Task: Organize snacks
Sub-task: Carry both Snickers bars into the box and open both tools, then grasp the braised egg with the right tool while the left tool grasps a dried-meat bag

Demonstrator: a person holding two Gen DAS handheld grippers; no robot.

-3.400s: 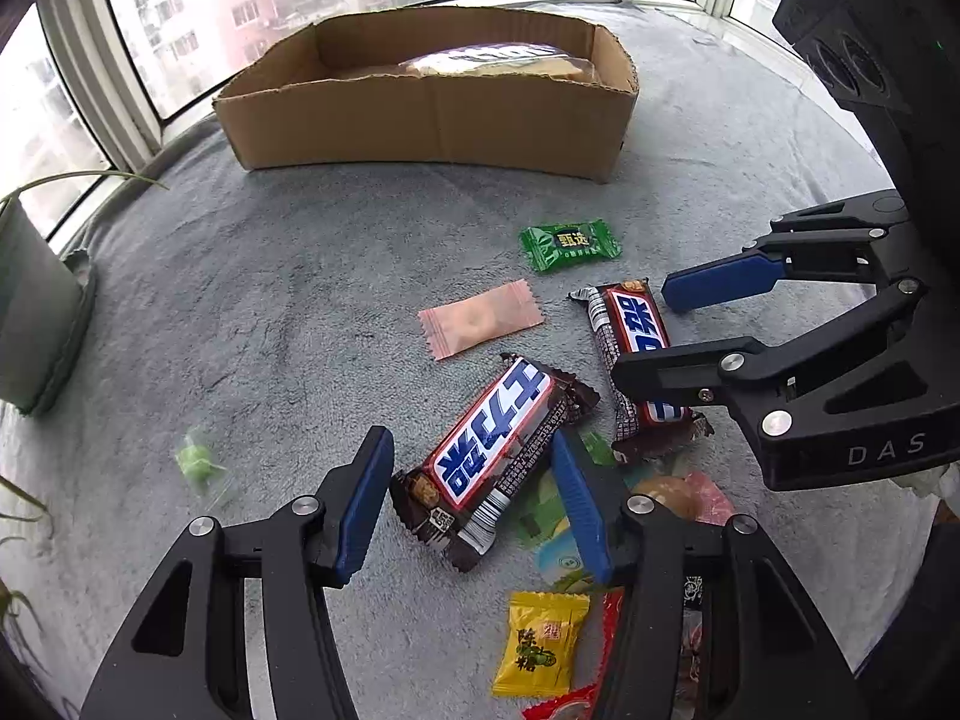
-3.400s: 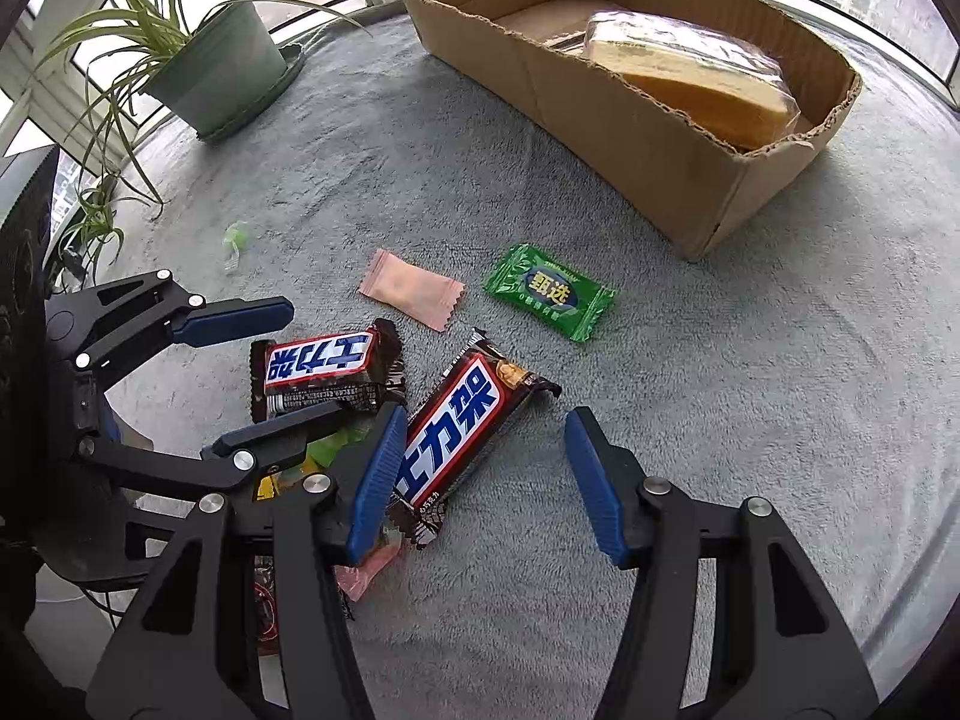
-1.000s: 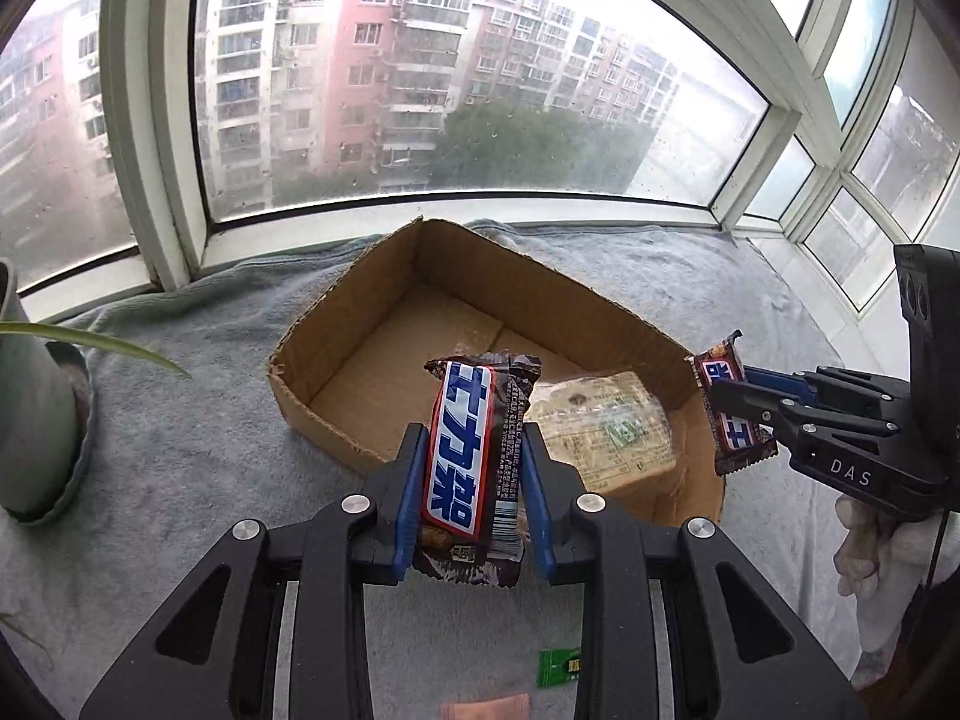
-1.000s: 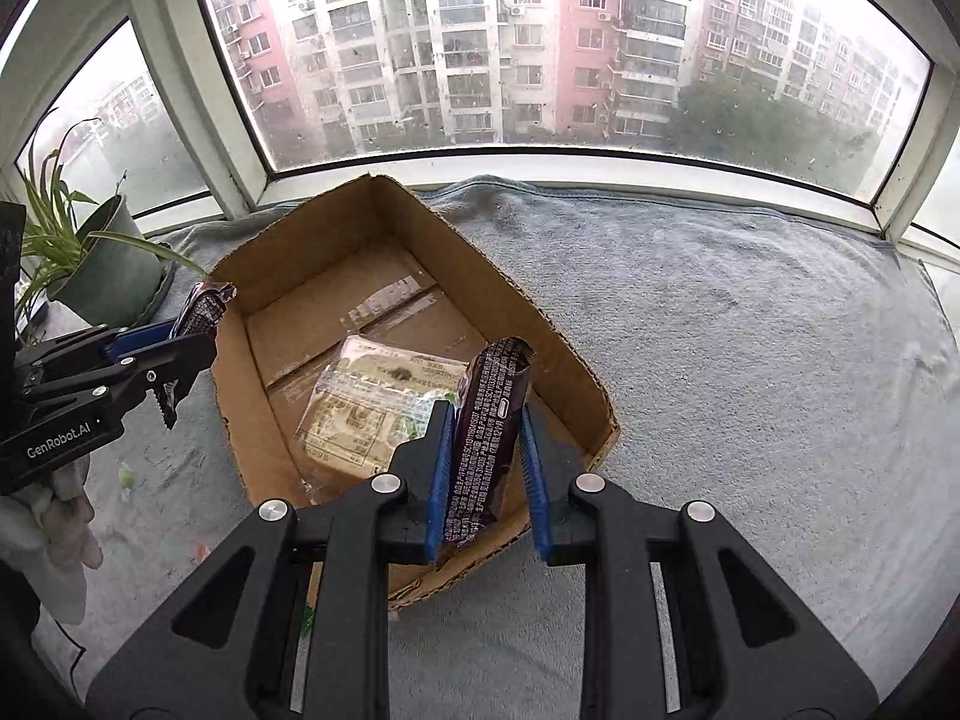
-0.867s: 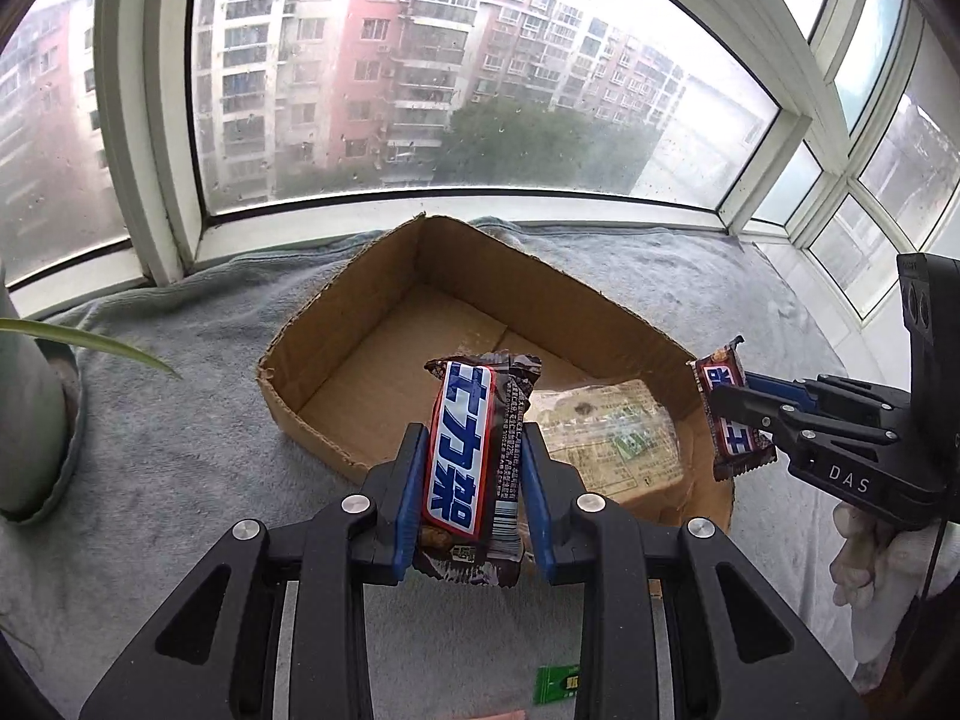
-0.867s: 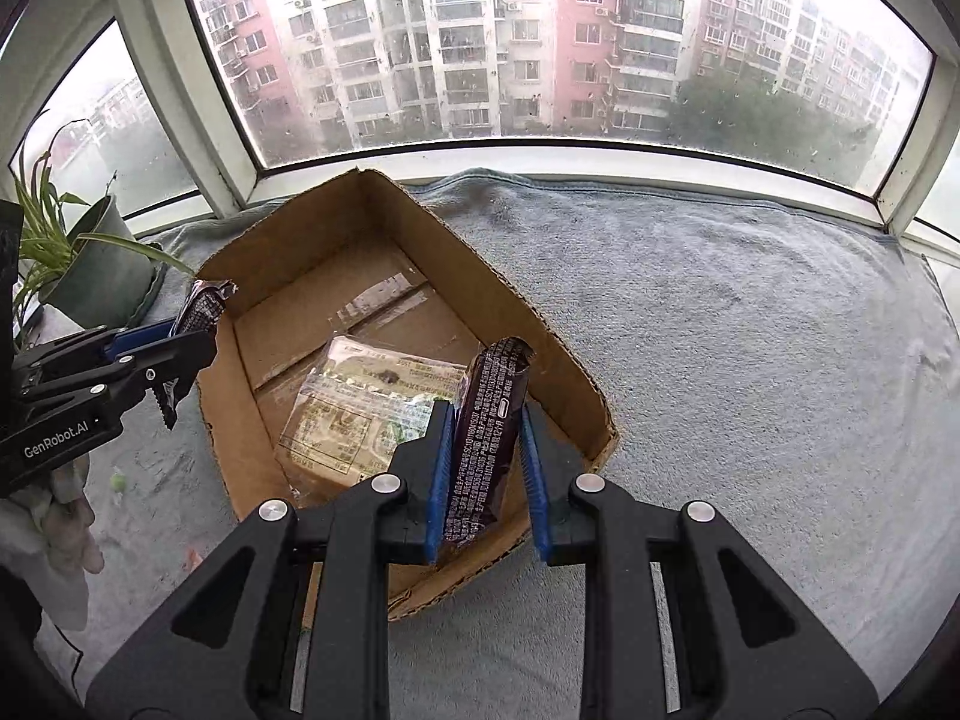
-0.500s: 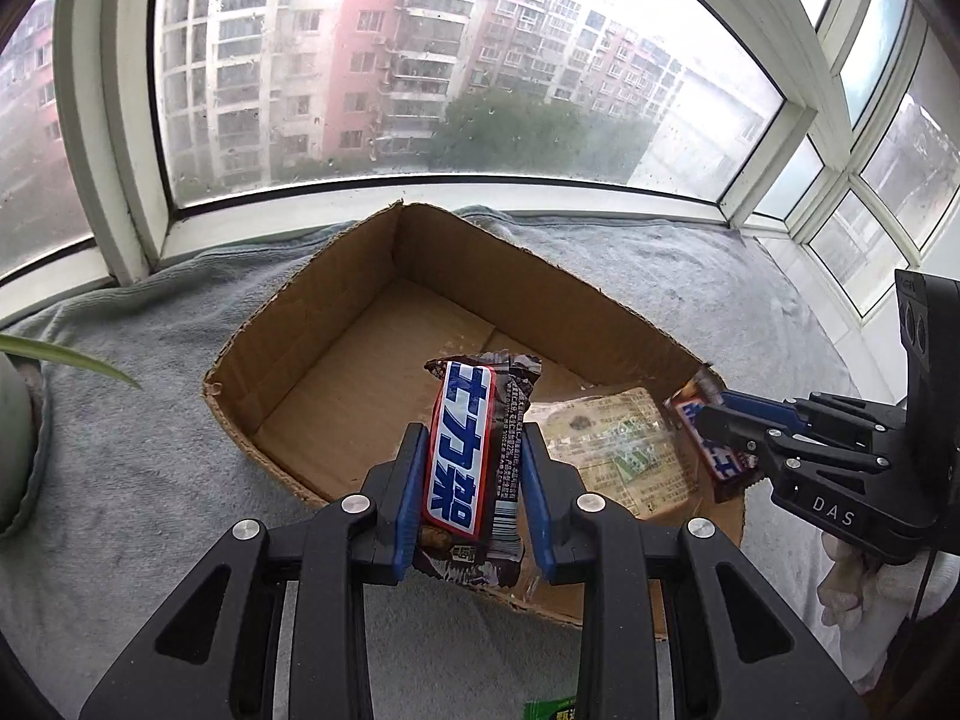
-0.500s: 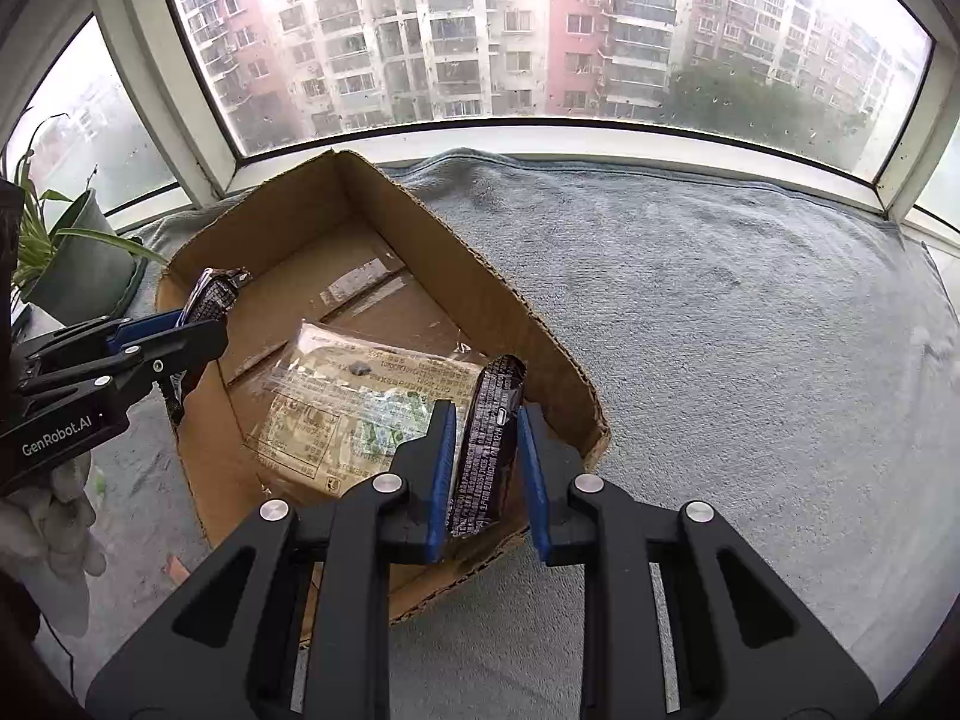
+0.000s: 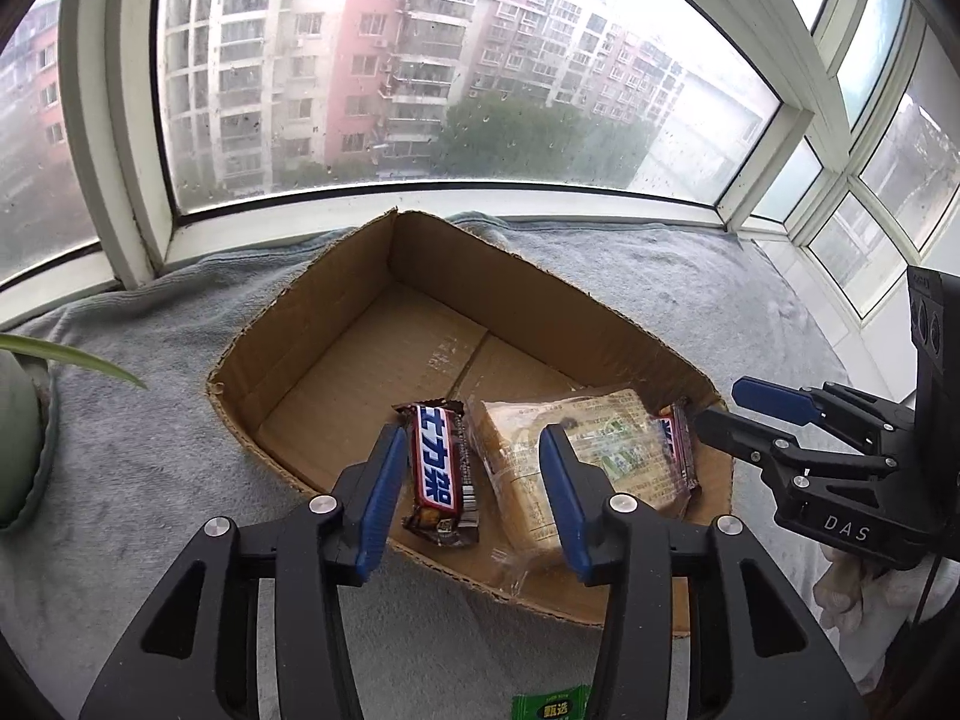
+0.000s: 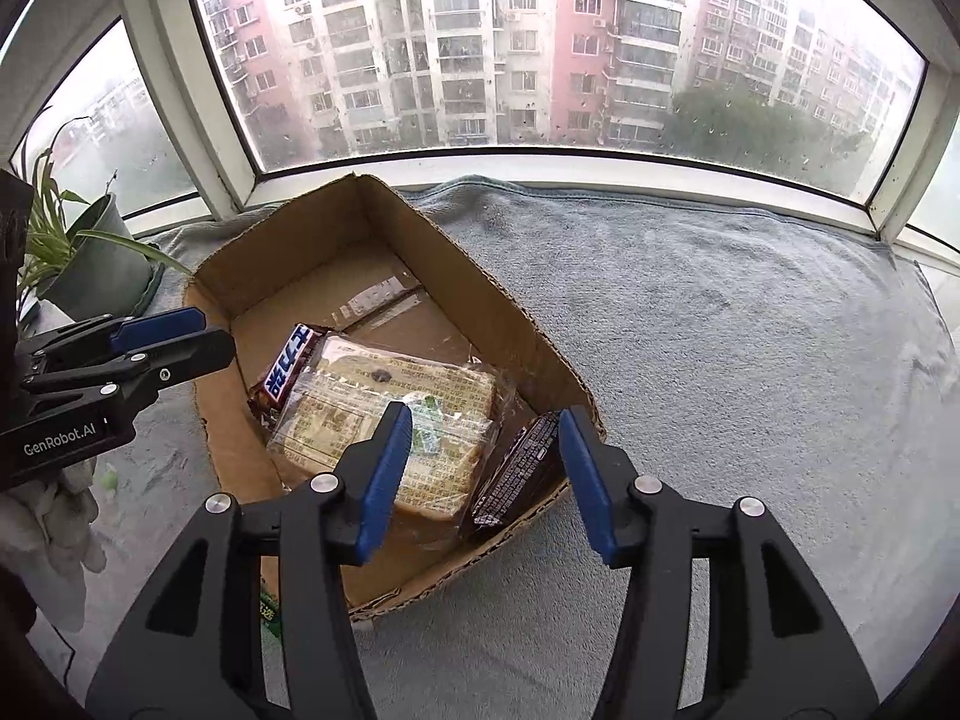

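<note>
Both jaws are opening right now, and nothing is pressed between either pair! The left gripper (image 9: 474, 498) hangs over the near end of the cardboard box (image 9: 336, 288), and the chocolate bar (image 9: 441, 471) lies loose on the box floor at lower centre of the left view, label up, clear of both pads. The right gripper (image 10: 486, 480) has its own dark-wrapped bar (image 10: 516, 474) tipped against the box's near right wall, beside the clear-wrapped cake pack (image 10: 390, 414) that fills the middle.

These bars look light and fairly stiff inside a slick, crinkly foil wrapper, so I'd judge the best hold is across the narrow width at mid-length; the crimped ends would likely just fold. The cake pack looks soft and squashable.

Compared with a second ago: both bars were clamped upright between closed jaws above the box, and now they're down inside it with the jaws apart. A green sweet (image 9: 549, 708) waits on the grey cloth (image 9: 150, 480) at the bottom edge.
</note>
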